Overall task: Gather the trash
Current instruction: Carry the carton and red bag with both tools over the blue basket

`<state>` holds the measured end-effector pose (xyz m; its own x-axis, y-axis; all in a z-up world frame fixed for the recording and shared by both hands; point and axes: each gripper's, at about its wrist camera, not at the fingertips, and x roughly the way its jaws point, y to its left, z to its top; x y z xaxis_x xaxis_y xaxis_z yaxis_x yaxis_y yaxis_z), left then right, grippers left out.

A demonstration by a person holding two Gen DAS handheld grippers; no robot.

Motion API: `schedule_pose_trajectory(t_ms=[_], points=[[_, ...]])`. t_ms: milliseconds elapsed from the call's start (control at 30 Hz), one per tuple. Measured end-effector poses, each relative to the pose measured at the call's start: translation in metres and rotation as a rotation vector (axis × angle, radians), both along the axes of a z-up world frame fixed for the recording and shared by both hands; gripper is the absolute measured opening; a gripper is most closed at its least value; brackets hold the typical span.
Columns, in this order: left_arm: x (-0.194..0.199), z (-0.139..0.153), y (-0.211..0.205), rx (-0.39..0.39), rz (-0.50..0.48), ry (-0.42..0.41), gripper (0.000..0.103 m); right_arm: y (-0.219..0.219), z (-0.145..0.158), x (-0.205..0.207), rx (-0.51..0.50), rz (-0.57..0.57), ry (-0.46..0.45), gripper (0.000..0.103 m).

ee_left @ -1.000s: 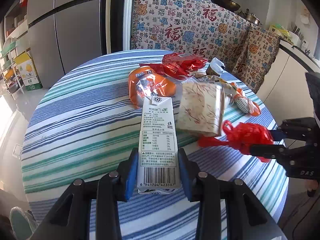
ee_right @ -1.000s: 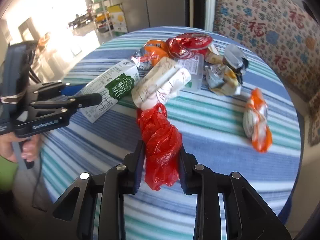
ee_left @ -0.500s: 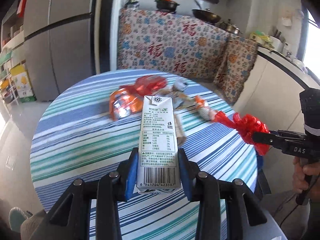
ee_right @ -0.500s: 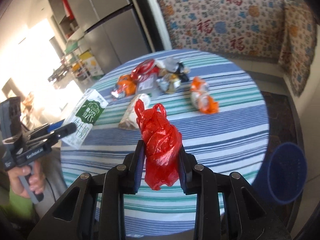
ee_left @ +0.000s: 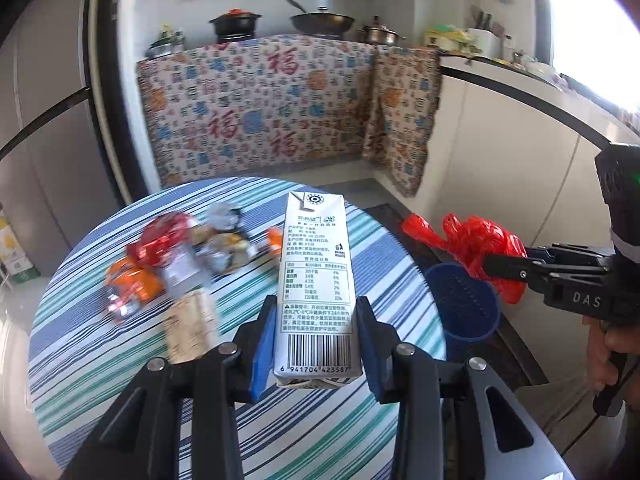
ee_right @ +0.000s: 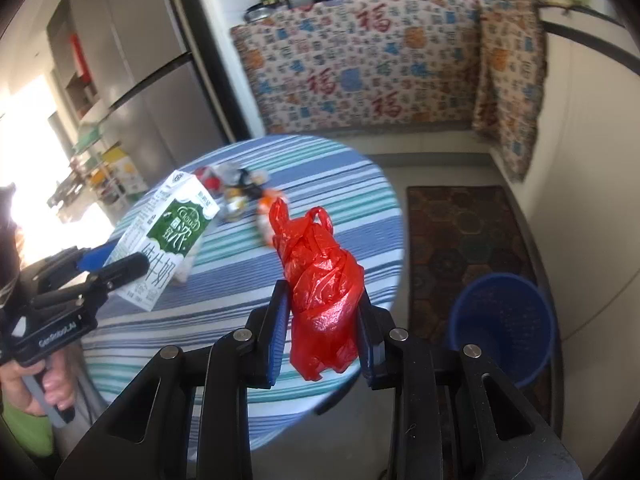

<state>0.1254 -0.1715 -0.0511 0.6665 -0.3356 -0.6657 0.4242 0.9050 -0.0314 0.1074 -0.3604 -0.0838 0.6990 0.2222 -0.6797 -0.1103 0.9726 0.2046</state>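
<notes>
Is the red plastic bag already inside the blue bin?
No: the red plastic bag is clamped in the right gripper, beside the blue bin.

Blurred wrappers (ee_left: 176, 264) on the table (ee_left: 100, 360), contents perhaps unreadable.

Milk carton (ee_left: 316, 280) and red bag (ee_right: 322, 280) both lifted off the striped table (ee_left: 100, 340), were resting on it. Bag now off the table edge, near blue bin (ee_right: 504, 324).
</notes>
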Motion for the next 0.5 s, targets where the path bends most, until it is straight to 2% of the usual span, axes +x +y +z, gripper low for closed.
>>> schedule_pose_trajectory(t_ms=[167,267,367,500], points=[[0.016,-0.005,-0.067,-0.034,-0.109,0.055,0.038,-0.064,-0.001,0.011,-0.022,-0.152,0.011,0.03],[0.032,-0.014,-0.121,-0.066,-0.192,0.115,0.038,-0.118,-0.012,0.026,-0.03,-0.277,0.057,0.03],[0.053,-0.033,-0.18,-0.09,-0.264,0.195,0.038,-0.175,-0.037,0.044,-0.007,-0.38,0.131,0.03],[0.085,-0.079,-0.254,-0.108,-0.334,0.339,0.038,-0.232,-0.08,0.065,0.049,-0.448,0.238,0.031]])
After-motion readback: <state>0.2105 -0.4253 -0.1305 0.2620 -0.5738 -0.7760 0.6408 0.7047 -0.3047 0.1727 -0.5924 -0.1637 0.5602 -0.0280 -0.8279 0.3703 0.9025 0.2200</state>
